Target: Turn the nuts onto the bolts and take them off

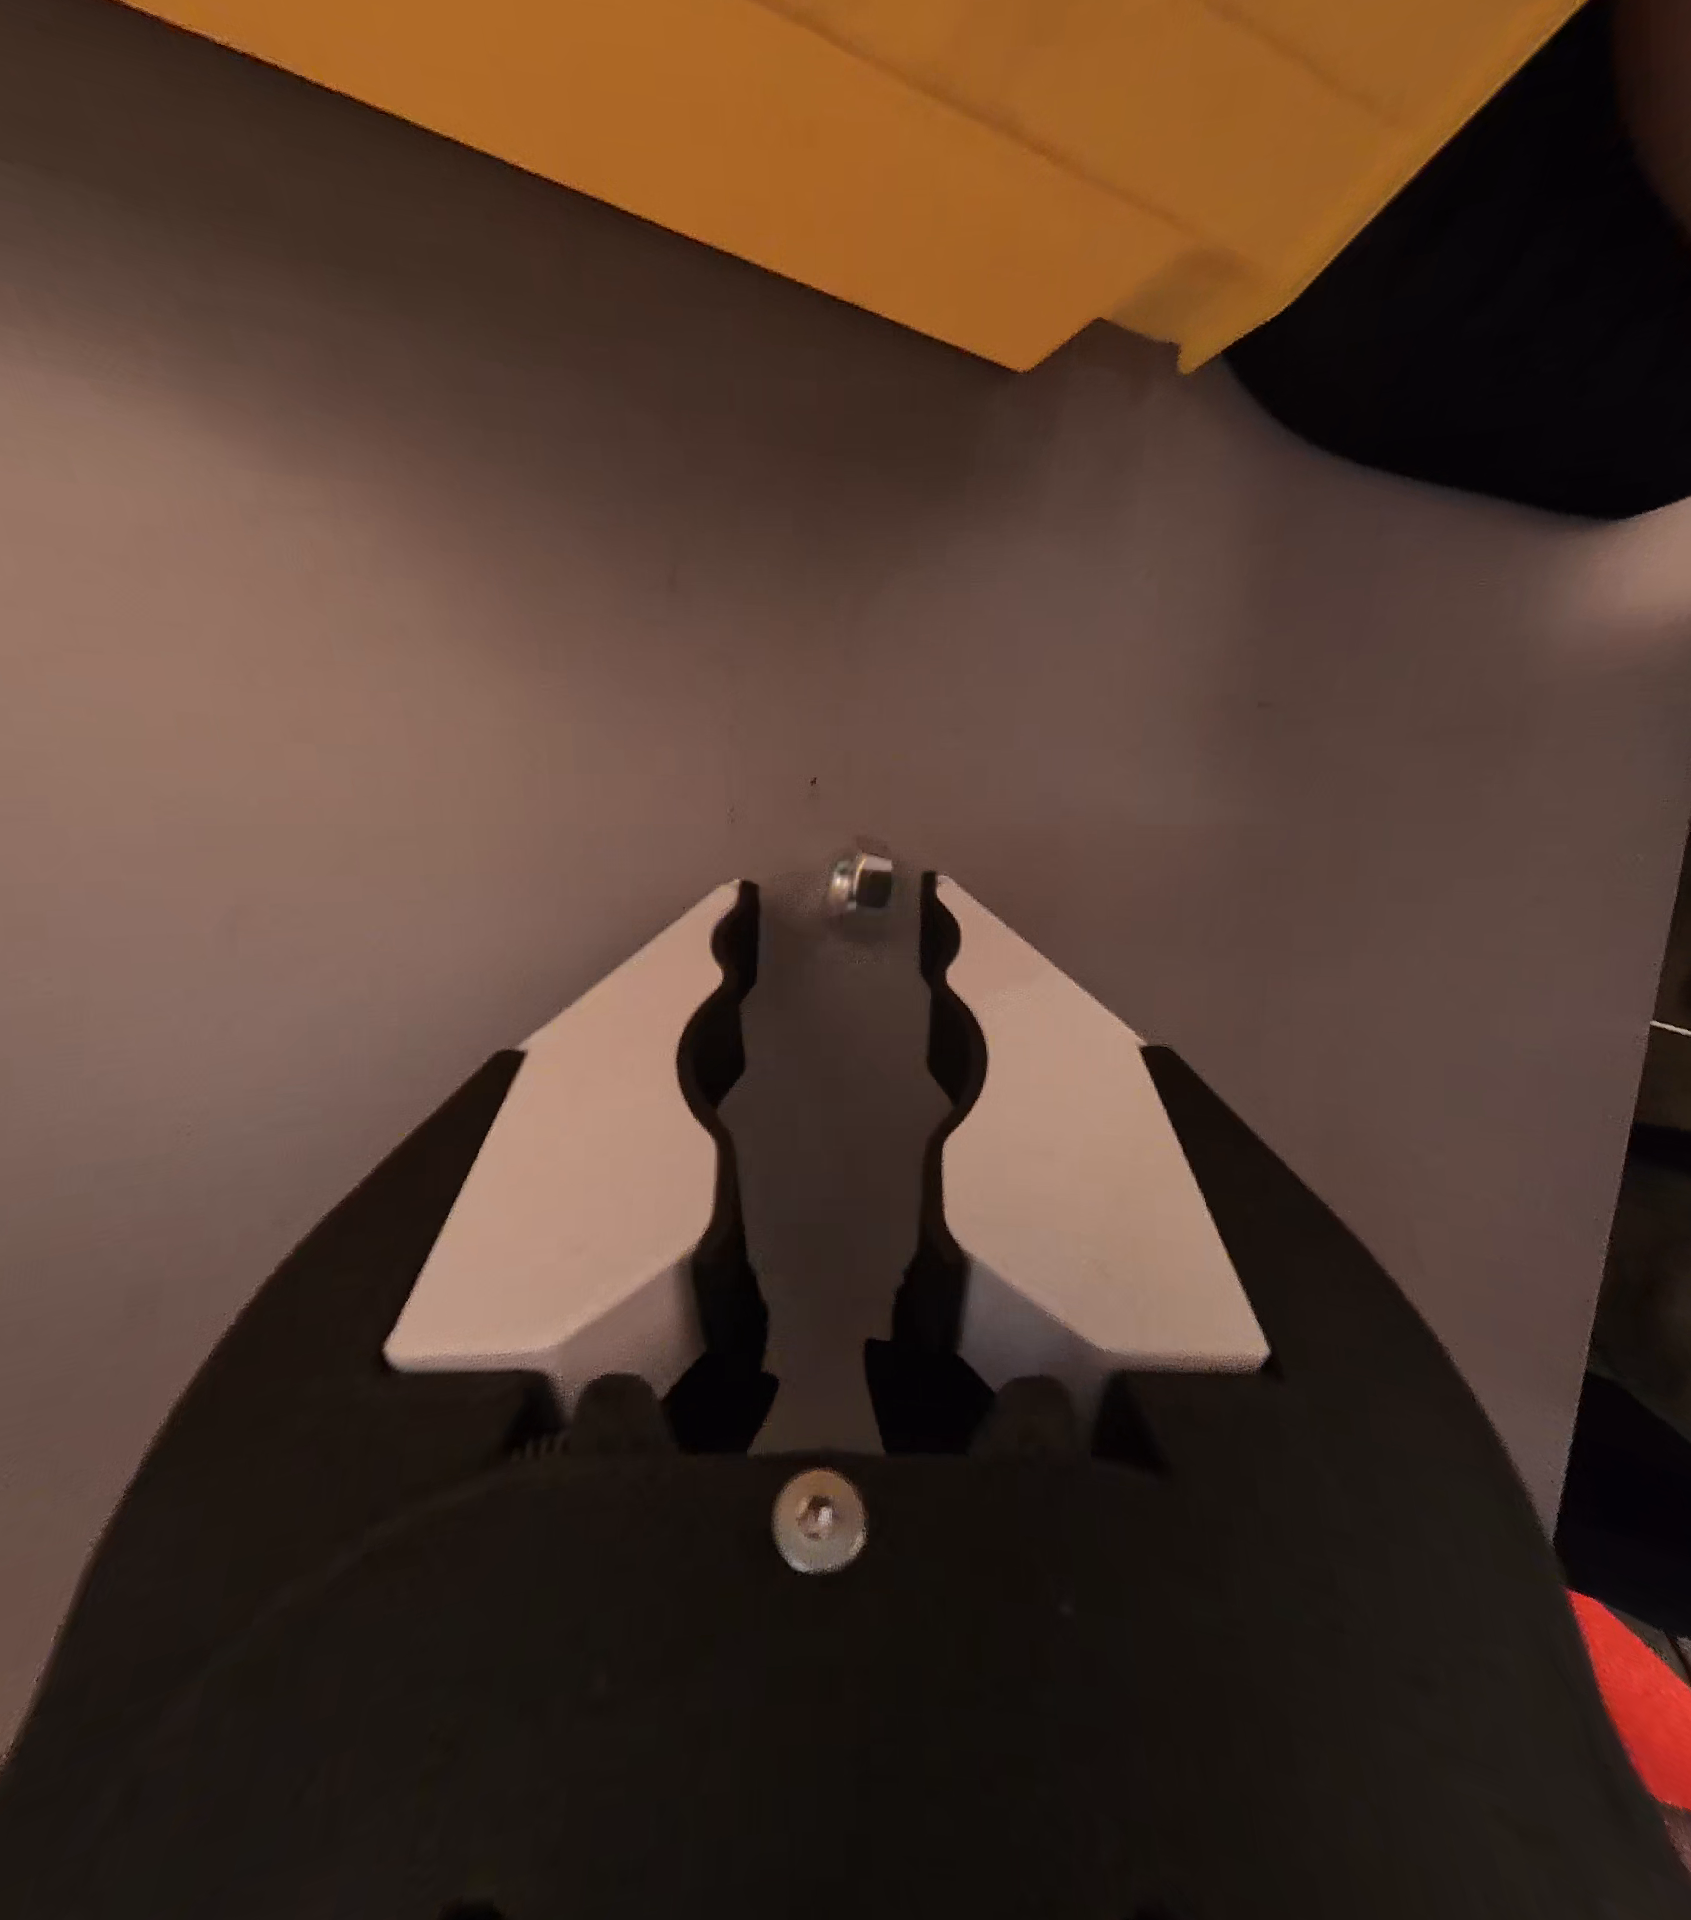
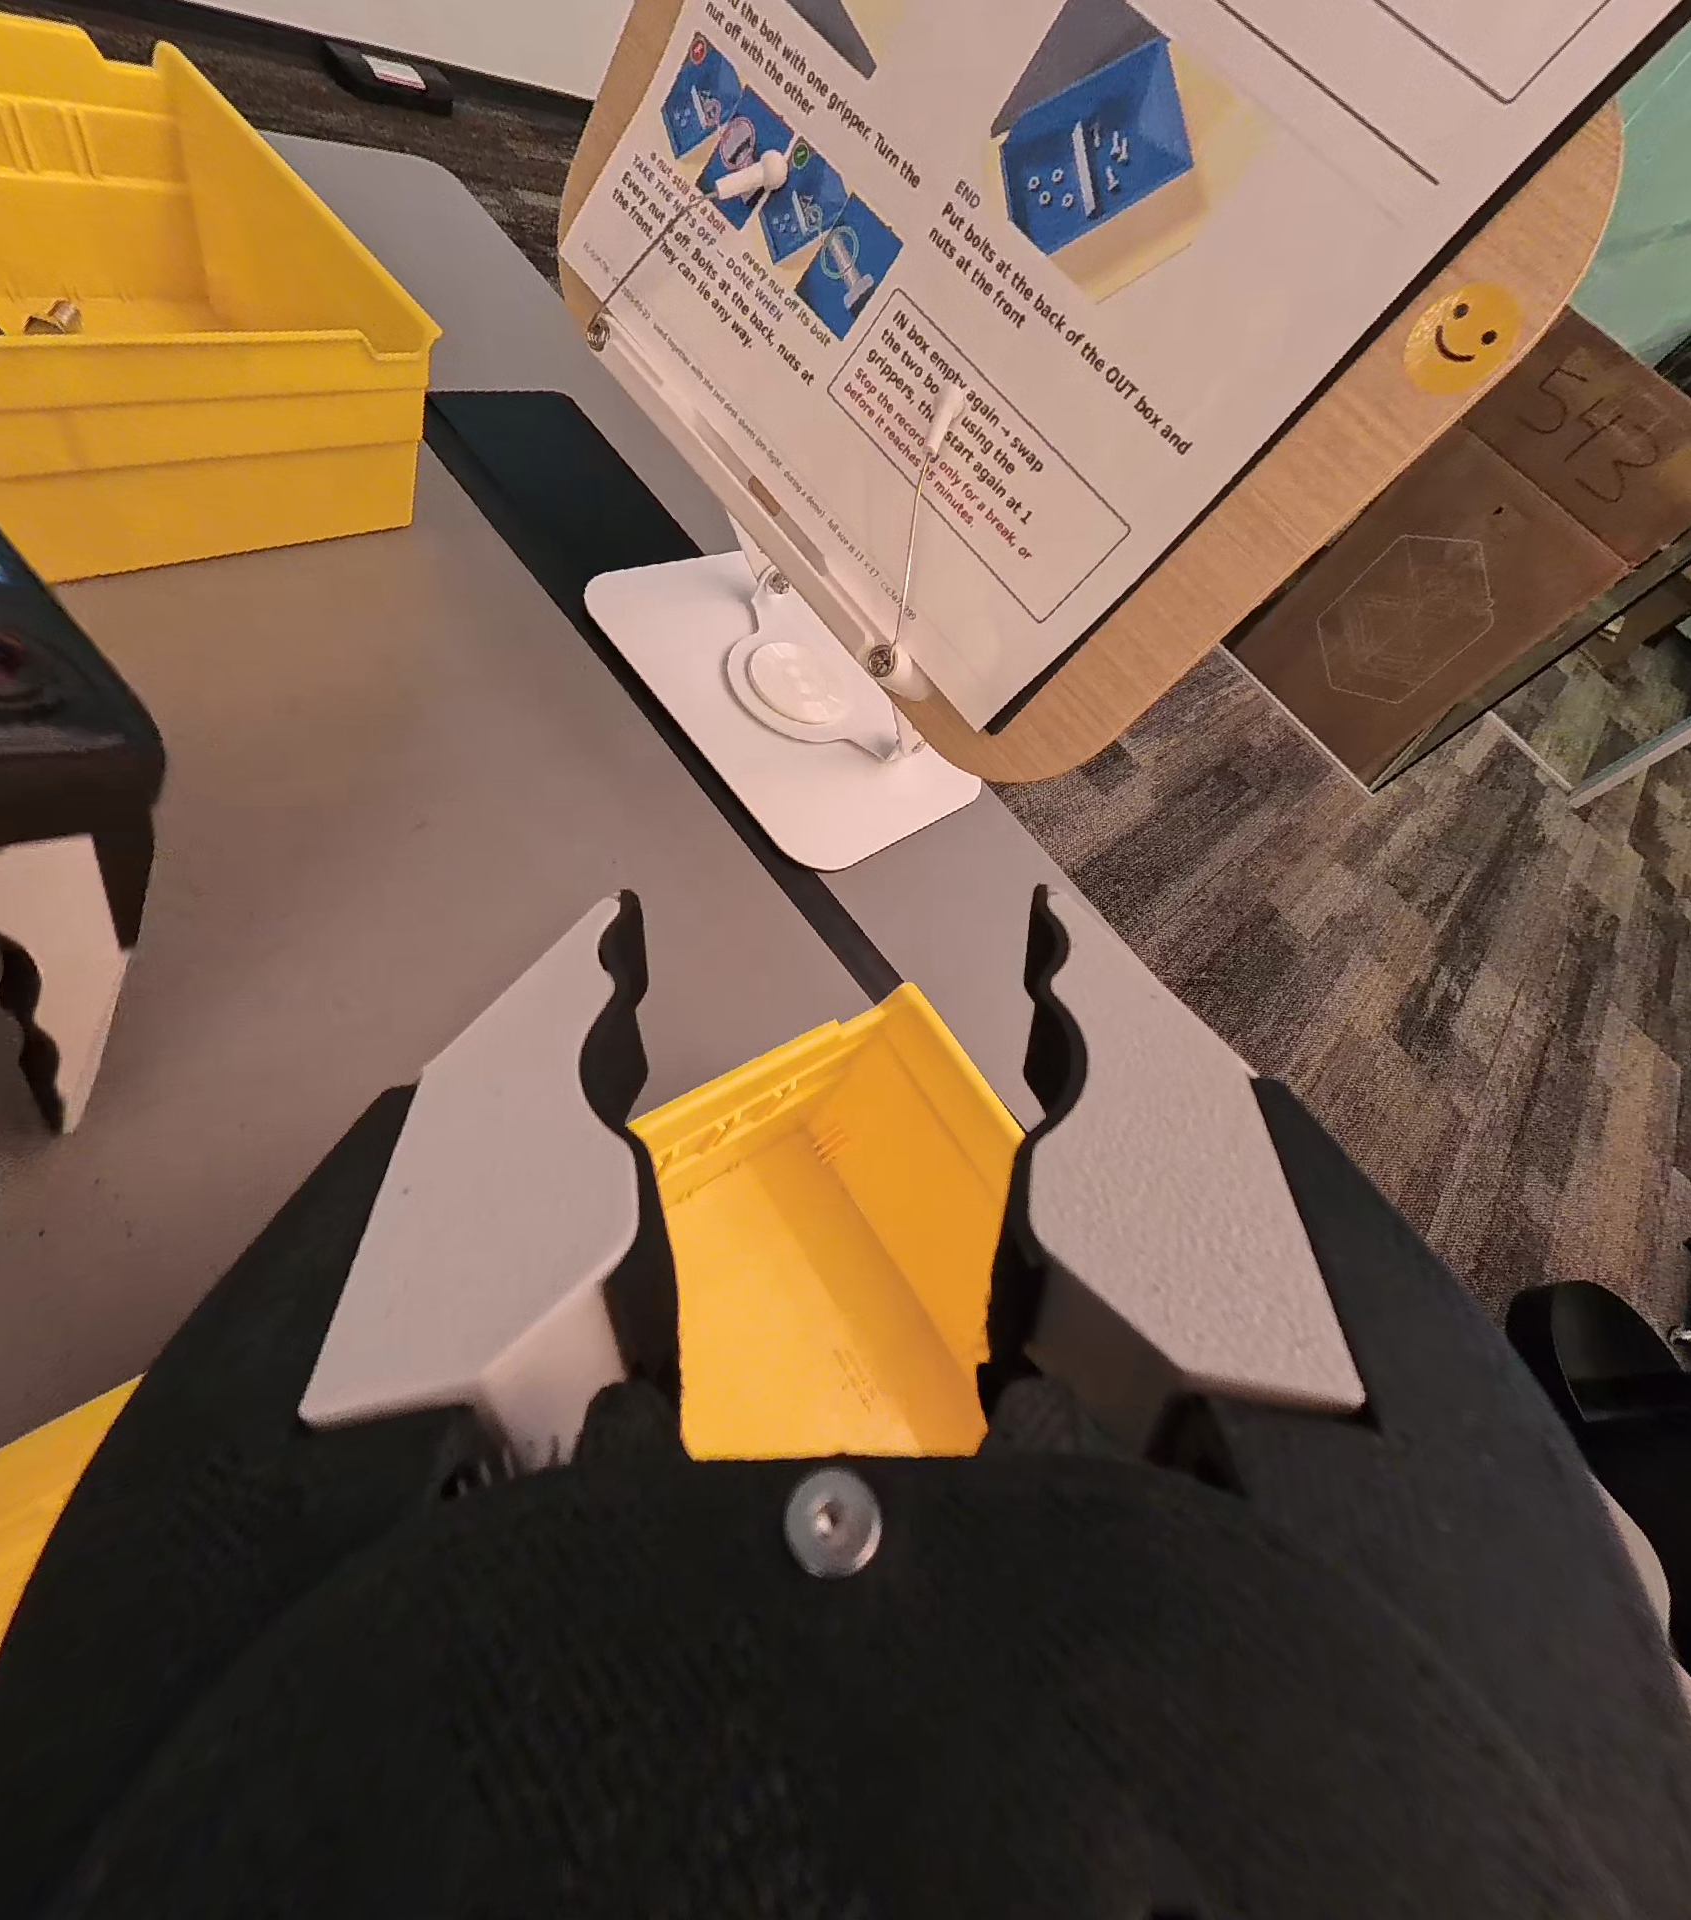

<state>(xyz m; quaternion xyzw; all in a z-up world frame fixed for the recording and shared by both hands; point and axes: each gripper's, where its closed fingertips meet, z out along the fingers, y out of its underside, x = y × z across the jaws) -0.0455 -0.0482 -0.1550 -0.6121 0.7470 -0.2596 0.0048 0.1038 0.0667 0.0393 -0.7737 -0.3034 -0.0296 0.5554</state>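
Lying on the grey table, a small silver nut is sitting just ahead of the left gripper, whose jaws are standing narrowly apart, holding nothing. The right gripper is hovering with wide, empty jaws over a yellow bin; another yellow bin is standing farther away.

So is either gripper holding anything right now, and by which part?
Nothing is held. The left gripper is open, its fingers either side of a nut lying on the table. The right gripper is open and empty above a yellow bin.
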